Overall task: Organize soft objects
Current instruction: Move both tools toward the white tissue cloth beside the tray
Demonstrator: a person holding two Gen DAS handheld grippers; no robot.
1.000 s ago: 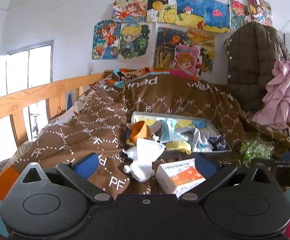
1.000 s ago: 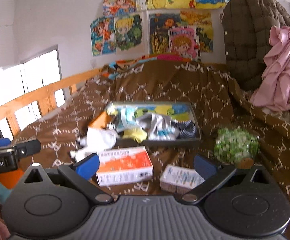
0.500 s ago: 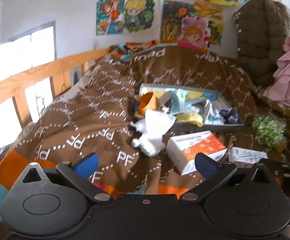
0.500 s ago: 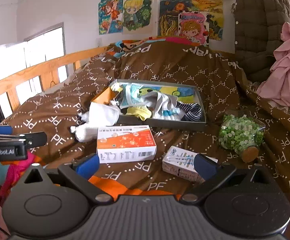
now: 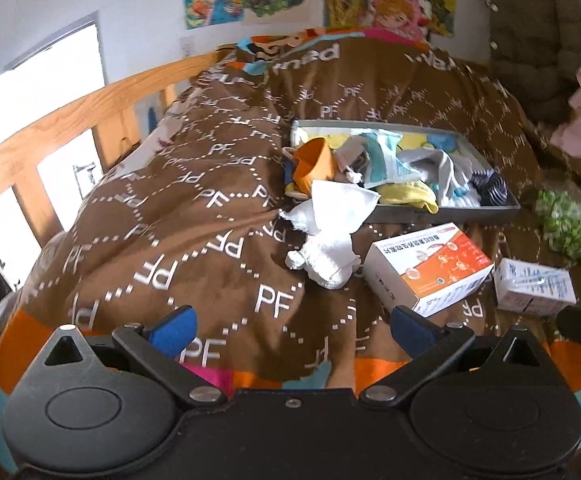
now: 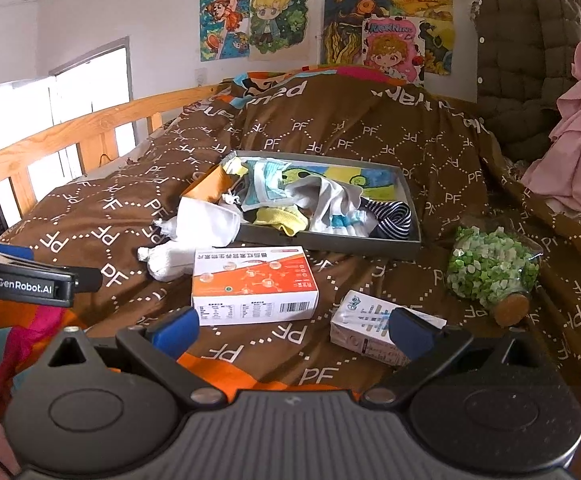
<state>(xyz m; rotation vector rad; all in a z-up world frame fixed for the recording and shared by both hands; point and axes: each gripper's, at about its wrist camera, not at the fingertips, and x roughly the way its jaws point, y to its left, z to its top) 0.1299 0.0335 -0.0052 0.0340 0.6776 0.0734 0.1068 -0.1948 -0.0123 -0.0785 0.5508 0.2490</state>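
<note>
Left wrist view: left gripper [image 5: 290,326] spread wide, empty, above brown patterned bedspread [image 5: 194,208]. Crumpled white cloth bundle [image 5: 326,236] at 12 o'clock, draped over the near-left corner of grey shallow tray [image 5: 486,213] of mixed fabrics. Right gripper [image 6: 294,326] likewise wide, holding nothing; orange-and-white cardboard box [image 6: 252,284] just ahead. Step, as judged: approach. Next: descend on cloth, pinch, lift into tray.

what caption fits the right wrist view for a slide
Open right tool above a brown bedspread, facing a grey tray of socks.
</note>
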